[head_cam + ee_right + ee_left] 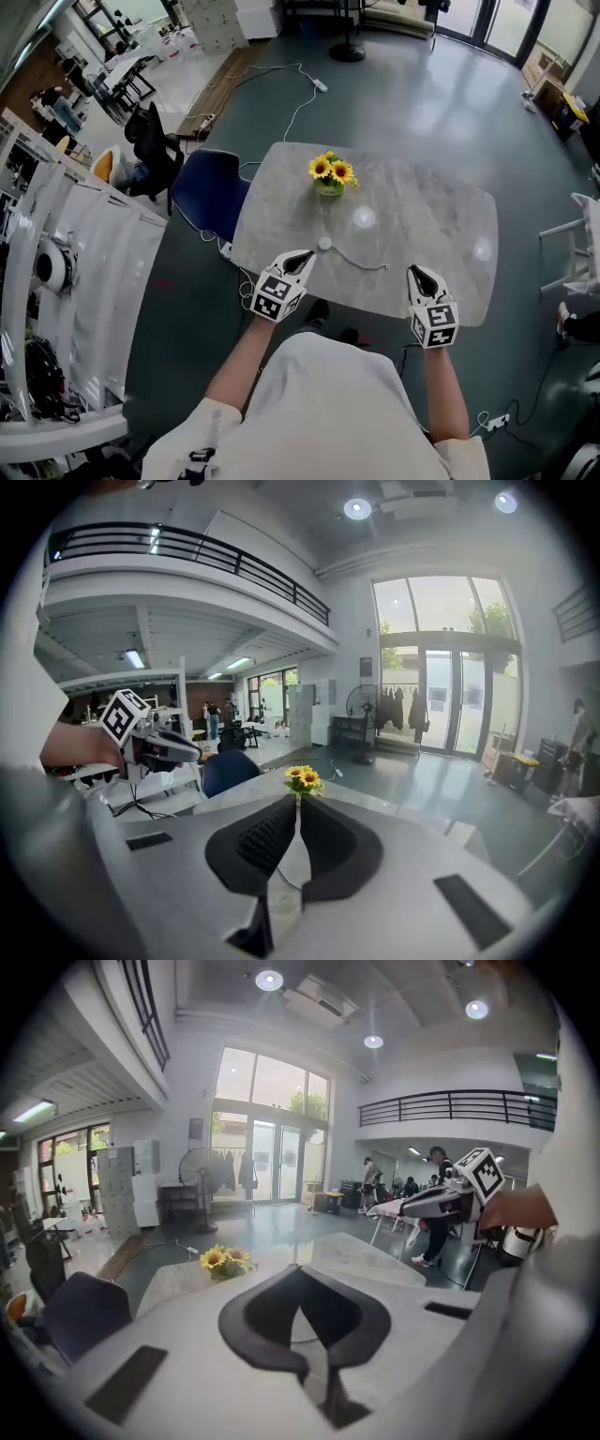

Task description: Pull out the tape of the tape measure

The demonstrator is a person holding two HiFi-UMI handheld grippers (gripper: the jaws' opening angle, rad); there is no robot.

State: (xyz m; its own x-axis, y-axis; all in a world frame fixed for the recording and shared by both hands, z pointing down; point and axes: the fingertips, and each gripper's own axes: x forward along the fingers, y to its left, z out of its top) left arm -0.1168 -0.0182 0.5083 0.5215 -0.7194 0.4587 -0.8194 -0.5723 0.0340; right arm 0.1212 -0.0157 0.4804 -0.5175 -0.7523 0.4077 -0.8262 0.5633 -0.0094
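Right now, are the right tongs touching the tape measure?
Apart. The head view shows bare table between the shut right tongs and the tape measure.

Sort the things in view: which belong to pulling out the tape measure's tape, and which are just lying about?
For the job: tape measure; left gripper; right gripper, both shut and empty.
Lying about: sunflowers; blue chair; power strip.
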